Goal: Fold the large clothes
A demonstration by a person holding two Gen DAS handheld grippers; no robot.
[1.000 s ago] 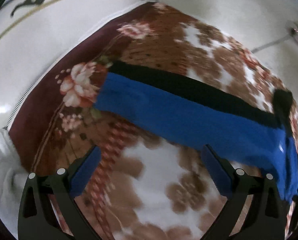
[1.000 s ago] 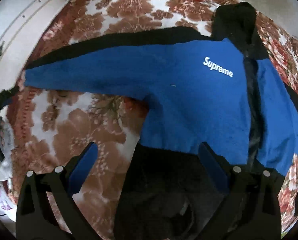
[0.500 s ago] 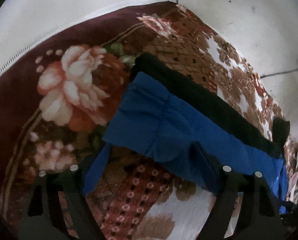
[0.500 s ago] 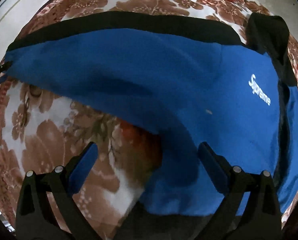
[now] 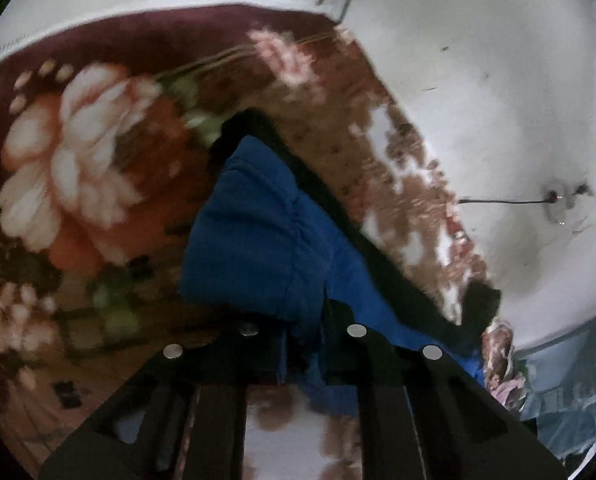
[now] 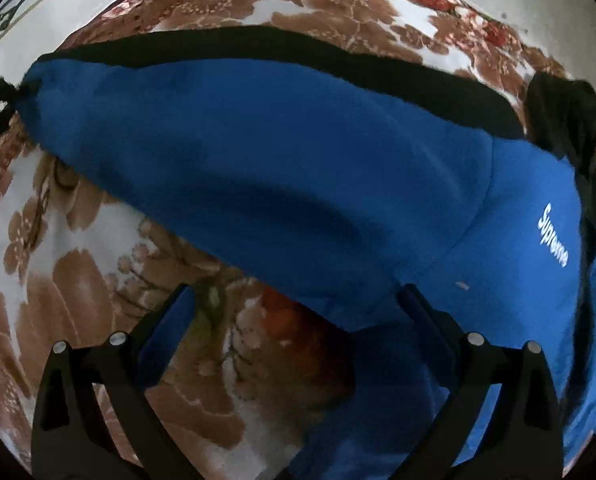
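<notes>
blue-and-black Supreme jacket [image 6: 338, 184] spread on floral blanket [image 6: 78, 300], sleeve running toward 9 o'clock | left hand-held gripper [image 5: 302, 344] clamped on sleeve cuff [image 5: 258, 248] | right hand-held gripper [image 6: 298, 320] wide apart, holding nothing, at jacket's 6 o'clock

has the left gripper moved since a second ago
Yes. The left gripper has closed in on the sleeve cuff lying on the floral blanket and shut on it; earlier it hung open, short of the sleeve.

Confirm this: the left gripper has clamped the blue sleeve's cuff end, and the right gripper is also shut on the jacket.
Only the right part is wrong. The right wrist view shows the right gripper open, fingers spread near the blue jacket. The left gripper is indeed shut on the sleeve.
</notes>
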